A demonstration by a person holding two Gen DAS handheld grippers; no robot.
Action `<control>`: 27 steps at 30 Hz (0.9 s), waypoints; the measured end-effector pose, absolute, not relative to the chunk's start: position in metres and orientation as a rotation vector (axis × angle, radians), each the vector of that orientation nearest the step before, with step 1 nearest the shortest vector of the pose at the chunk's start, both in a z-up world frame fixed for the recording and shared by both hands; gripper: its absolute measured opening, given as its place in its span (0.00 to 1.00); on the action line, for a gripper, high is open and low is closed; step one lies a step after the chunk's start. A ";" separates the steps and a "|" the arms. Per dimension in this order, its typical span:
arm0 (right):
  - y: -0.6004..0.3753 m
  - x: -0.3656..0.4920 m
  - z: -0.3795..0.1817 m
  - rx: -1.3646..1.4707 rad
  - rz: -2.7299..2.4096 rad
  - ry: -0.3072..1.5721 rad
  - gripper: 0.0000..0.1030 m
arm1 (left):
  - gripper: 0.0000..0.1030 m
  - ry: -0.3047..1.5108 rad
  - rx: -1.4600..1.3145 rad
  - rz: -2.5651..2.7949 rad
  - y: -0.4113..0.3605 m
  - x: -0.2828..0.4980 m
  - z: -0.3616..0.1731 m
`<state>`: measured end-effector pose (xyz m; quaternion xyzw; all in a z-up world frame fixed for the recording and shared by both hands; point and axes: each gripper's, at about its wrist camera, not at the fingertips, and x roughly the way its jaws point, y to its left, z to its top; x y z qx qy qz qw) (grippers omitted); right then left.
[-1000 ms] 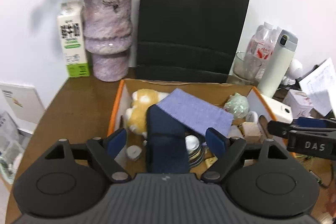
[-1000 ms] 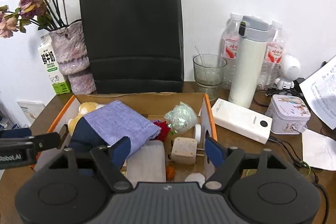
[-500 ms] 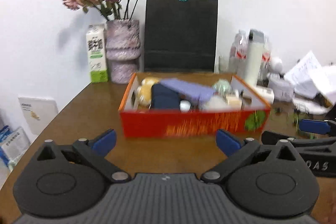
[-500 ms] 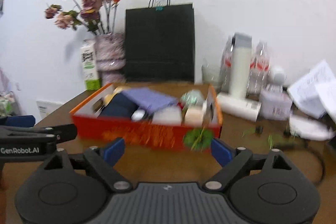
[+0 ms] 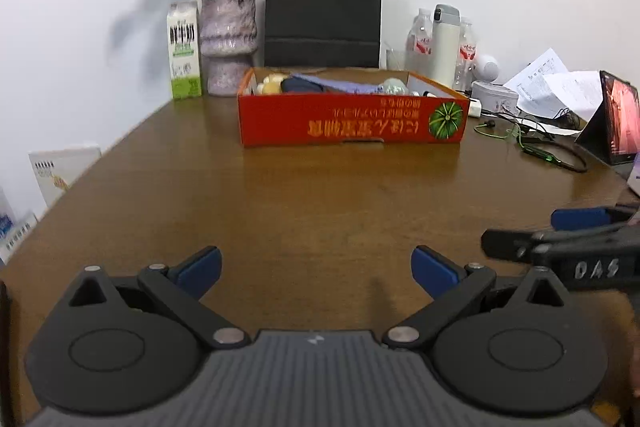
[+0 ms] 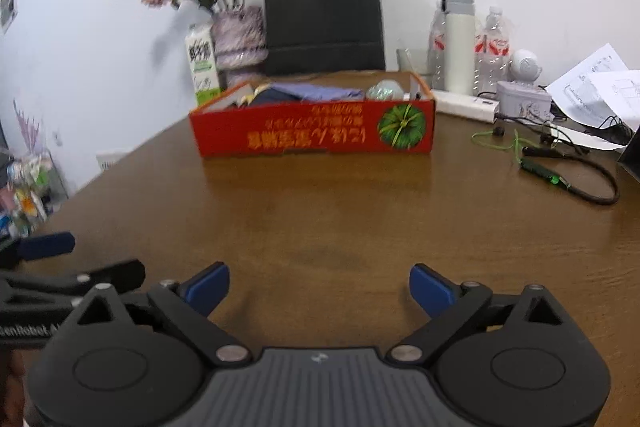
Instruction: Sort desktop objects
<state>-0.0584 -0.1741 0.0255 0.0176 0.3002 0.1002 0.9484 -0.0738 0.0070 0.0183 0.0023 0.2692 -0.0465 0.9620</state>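
A red cardboard box [image 5: 352, 121] stands at the far middle of the brown table, also in the right wrist view [image 6: 316, 133]. Inside it lie a purple cloth [image 5: 340, 85], a dark blue item, a yellow plush toy [image 5: 270, 83] and a pale green ball [image 6: 384, 91]. My left gripper [image 5: 316, 269] is open and empty, low over the table's near part, well back from the box. My right gripper [image 6: 319, 287] is open and empty too, beside the left one.
Behind the box stand a black paper bag [image 5: 324, 11], a vase of dried flowers [image 5: 228, 39], a milk carton [image 5: 184, 55], a white flask [image 5: 446, 47] and bottles. To the right lie a tin [image 6: 524, 101], cables [image 6: 560, 171], papers and a tablet [image 5: 616, 119].
Both grippers have pulled back and down from over the box to the table's near side. The box now lies far ahead. Both stay open and empty.
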 end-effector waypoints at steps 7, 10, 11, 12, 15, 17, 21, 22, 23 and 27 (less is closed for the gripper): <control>-0.166 -0.044 0.018 -0.015 0.158 0.640 0.98 | 1.00 0.614 -0.081 -0.070 0.017 -0.044 0.012; -0.165 -0.034 0.015 -0.031 0.146 0.650 0.98 | 1.00 0.655 -0.112 -0.076 0.017 -0.030 0.005; -0.165 -0.030 0.014 -0.038 0.143 0.656 0.98 | 1.00 0.665 -0.109 -0.069 0.017 -0.026 0.003; -0.165 -0.027 0.013 -0.041 0.141 0.661 0.98 | 1.00 0.673 -0.106 -0.063 0.017 -0.024 0.001; -0.164 -0.019 0.010 -0.047 0.139 0.670 0.98 | 1.00 0.685 -0.093 -0.054 0.017 -0.016 -0.002; -0.163 -0.012 0.008 -0.050 0.139 0.693 0.99 | 1.00 0.694 -0.069 -0.050 0.017 -0.011 -0.001; -0.167 -0.004 0.005 -0.028 0.117 0.704 1.00 | 1.00 0.692 -0.039 -0.052 0.017 -0.004 -0.003; -0.167 -0.001 0.005 -0.022 0.110 0.705 1.00 | 1.00 0.687 -0.016 -0.051 0.016 -0.004 -0.005; -0.168 0.001 0.005 -0.023 0.110 0.706 1.00 | 1.00 0.695 0.000 -0.053 0.013 -0.002 -0.005; -0.167 0.009 0.004 -0.023 0.108 0.706 1.00 | 1.00 0.703 0.032 -0.047 0.007 0.005 -0.006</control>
